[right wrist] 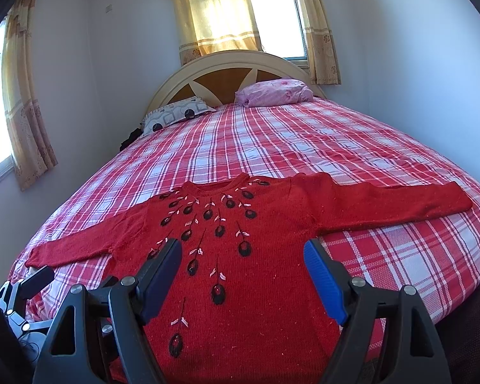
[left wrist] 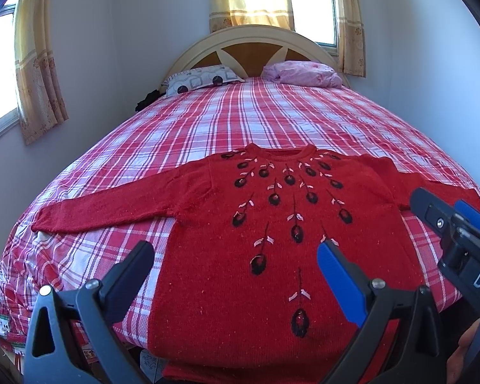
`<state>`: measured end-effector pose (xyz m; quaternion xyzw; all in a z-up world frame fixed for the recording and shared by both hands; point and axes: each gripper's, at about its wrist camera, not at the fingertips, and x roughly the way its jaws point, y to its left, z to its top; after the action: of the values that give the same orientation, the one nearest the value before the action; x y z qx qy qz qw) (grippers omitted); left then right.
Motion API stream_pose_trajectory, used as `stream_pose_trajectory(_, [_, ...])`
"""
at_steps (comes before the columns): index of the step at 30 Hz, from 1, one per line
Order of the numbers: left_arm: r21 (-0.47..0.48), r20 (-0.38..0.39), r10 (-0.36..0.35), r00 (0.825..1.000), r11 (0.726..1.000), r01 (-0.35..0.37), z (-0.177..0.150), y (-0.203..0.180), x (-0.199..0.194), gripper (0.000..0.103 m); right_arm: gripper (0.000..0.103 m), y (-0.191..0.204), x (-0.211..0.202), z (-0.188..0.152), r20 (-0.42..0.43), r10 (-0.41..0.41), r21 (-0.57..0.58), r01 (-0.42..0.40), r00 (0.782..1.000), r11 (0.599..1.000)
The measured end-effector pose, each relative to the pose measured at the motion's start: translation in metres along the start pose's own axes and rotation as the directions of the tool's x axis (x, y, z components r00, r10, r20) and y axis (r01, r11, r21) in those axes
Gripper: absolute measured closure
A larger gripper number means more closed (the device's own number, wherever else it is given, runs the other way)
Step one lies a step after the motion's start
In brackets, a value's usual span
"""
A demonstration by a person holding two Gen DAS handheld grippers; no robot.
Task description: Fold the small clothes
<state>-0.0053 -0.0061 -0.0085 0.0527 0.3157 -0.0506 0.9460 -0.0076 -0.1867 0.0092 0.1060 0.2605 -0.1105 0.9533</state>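
Sweater: a red knit sweater (left wrist: 272,224) lies face up and spread flat at the foot of the bed, neck toward the headboard, hem hanging just over the near edge; black-and-pink embroidered sprigs fan down from the collar.
Sleeves: both stretched out sideways; the left sleeve (left wrist: 105,208) ends near the bed's left edge, the right sleeve (right wrist: 400,201) reaches toward the right edge.
Left gripper: the left gripper (left wrist: 236,256) hovers above the lower left part of the body, jaws spread wide, nothing between them.
Right gripper: the right gripper (right wrist: 243,256) hangs over the lower middle of the body, likewise wide open and empty; its body also shows at the right of the left view.
Step in hand: judged as the first fold, not yet begun. To do it well, pinch one cuff or shoulder seam with only the top layer, carry the sleeve across the chest in a low arc, and hold the body down with the other tool so the knit does not drag or bunch.
Bedding: a red-and-white plaid bedspread (left wrist: 240,121), a patterned pillow (left wrist: 201,78) and a pink bundle (left wrist: 304,72) at the headboard.
Writing: white letters on the right tool's body read "DA", perhaps more, cut off by the frame edge.
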Motion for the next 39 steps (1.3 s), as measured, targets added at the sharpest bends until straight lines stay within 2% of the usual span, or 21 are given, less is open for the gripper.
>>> stream_pose_trajectory(39, [-0.003, -0.045, 0.018, 0.999, 1.0, -0.018, -0.002, 0.006, 0.013, 0.0, 0.024, -0.002, 0.012, -0.006, -0.038, 0.0, 0.01, 0.001, 0.999, 1.0])
